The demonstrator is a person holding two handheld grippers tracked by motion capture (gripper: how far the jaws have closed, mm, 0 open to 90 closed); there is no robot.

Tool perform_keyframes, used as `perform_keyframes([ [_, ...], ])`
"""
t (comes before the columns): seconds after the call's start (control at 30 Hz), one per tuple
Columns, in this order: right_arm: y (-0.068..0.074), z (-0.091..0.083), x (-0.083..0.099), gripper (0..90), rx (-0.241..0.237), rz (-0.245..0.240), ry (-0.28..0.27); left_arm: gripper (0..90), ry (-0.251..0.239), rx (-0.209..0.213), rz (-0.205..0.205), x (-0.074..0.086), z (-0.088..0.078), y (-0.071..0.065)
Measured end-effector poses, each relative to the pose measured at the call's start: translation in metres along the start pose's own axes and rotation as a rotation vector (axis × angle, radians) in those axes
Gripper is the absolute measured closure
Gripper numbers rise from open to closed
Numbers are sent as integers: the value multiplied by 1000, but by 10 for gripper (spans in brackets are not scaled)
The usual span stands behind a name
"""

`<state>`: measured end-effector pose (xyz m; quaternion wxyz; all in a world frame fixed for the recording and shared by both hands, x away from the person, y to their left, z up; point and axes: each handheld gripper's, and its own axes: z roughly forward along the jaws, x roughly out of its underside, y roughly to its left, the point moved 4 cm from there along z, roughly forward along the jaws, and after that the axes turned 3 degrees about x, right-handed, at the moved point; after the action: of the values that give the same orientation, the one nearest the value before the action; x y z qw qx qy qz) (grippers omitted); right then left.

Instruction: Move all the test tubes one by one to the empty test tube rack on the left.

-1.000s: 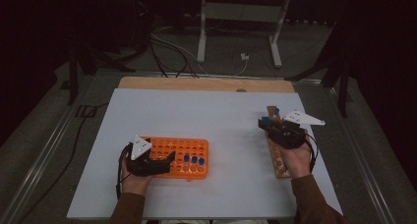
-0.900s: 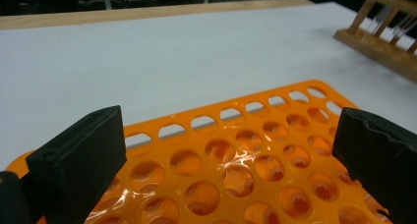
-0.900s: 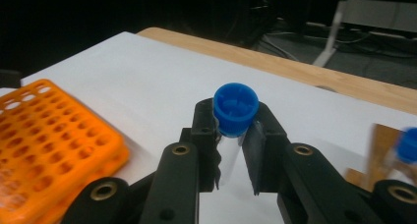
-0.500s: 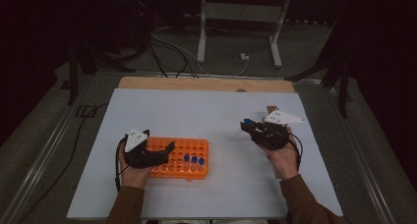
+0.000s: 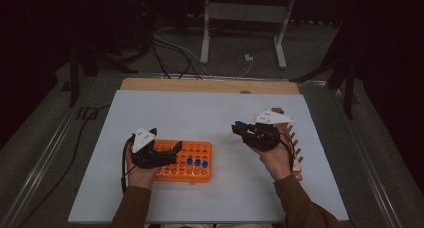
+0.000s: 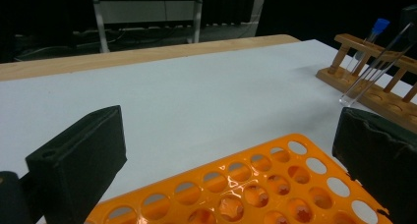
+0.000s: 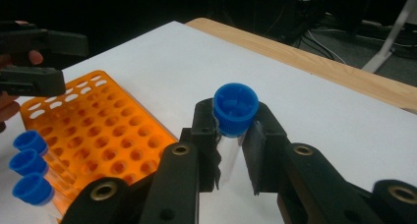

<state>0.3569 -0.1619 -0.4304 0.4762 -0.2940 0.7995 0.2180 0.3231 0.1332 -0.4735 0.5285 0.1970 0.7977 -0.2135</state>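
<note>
My right gripper [image 5: 242,130] is shut on a clear test tube with a blue cap [image 7: 236,108], held above the white table between the two racks. The same tube [image 6: 376,67] slants in front of the wooden rack [image 5: 295,148] in the left gripper view. An orange plastic rack [image 5: 195,155] lies at the front left and holds three blue-capped tubes [image 5: 197,163]. My left gripper [image 5: 167,150] stands open at that rack's left end, its jaws wide on either side of the orange grid [image 6: 255,184].
The white sheet [image 5: 200,113] covers the table, and a bare wooden strip runs along its far edge [image 5: 210,85]. Another blue-capped tube [image 6: 369,40] stands in the wooden rack [image 6: 388,98]. Cables and a stand's legs lie on the floor beyond.
My right gripper has carried the tube leftward, from over the wooden rack towards the middle of the table. The left gripper stays at the orange rack.
</note>
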Motion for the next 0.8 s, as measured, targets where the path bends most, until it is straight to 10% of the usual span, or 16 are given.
perform_keyframes([
  [0.8, 35, 28, -13, 769, -66, -34, 26, 39, -3, 61, 27, -4, 14, -15],
])
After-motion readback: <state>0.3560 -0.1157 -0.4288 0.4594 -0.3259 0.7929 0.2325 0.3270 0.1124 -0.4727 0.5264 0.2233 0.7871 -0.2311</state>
